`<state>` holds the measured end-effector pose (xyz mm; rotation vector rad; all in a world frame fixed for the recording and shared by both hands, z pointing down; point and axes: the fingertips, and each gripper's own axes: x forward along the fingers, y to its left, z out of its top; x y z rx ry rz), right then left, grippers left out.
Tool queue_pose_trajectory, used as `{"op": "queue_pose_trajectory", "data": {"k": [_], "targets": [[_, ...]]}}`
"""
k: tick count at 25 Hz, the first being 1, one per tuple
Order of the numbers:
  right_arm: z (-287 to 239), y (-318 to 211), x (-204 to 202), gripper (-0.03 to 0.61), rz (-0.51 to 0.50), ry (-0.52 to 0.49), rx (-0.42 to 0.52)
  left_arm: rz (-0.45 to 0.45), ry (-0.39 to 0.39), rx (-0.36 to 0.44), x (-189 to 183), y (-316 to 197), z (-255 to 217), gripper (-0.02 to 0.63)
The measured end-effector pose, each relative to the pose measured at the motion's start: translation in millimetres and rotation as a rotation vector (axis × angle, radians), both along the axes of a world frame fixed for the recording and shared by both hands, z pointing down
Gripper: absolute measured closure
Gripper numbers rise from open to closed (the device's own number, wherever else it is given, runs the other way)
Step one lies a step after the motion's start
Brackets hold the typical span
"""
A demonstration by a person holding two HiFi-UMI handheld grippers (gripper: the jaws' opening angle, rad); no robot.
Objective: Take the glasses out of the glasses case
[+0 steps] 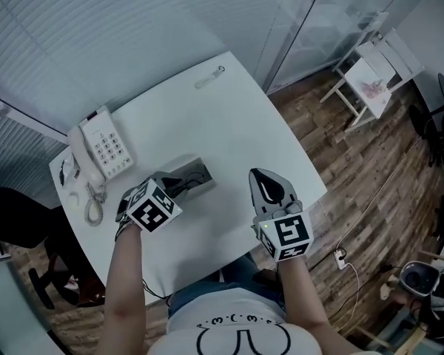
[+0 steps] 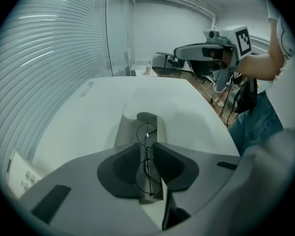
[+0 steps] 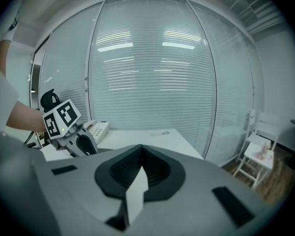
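An open grey glasses case (image 1: 200, 170) lies in the middle of the white table (image 1: 229, 117). Thin round wire glasses (image 2: 146, 132) rest inside the case (image 2: 130, 124). My left gripper (image 1: 170, 185) tilts steeply down over the case's near end. Its jaws (image 2: 147, 145) stand a narrow gap apart with the glasses' wire between them, and I see no pad pressing on it. My right gripper (image 1: 260, 174) hovers to the right of the case, over the table's right part. It is shut (image 3: 140, 149) with nothing in it.
A white desk telephone (image 1: 103, 150) with a coiled cord sits at the table's left. A small pen-like item (image 1: 209, 76) lies near the far edge. A white folding rack (image 1: 366, 80) stands on the wood floor at the right, and a dark chair (image 1: 15, 220) at the left.
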<state>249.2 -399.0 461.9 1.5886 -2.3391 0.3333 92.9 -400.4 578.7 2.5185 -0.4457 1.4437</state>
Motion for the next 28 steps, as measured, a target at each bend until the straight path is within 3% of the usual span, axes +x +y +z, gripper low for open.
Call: {"op": "queue_pose_trajectory", "data": {"k": [5, 12, 21, 28], "targets": [[5.5, -13.0, 7.1, 0.568, -0.007, 0.0, -0.009, 0.035, -0.068, -0.055, 2.4, -0.4, 16.3, 0.537], [15.9, -14.8, 9.5, 0.568, -0.009, -0.005, -0.029, 0.016, -0.071, -0.056, 2.3, -2.0, 22.5, 0.584], [0.8, -9.5, 2.5, 0.568, -0.016, -0.001, 0.002, -0.026, -0.054, 0.095, -0.8, -16.7, -11.8, 0.591], [-25.6, -0.3, -2.7, 0.568, -0.003, 0.004, 0.061, -0.067, 0.023, 0.19, -2.1, -20.5, -54.1, 0.591]]}}
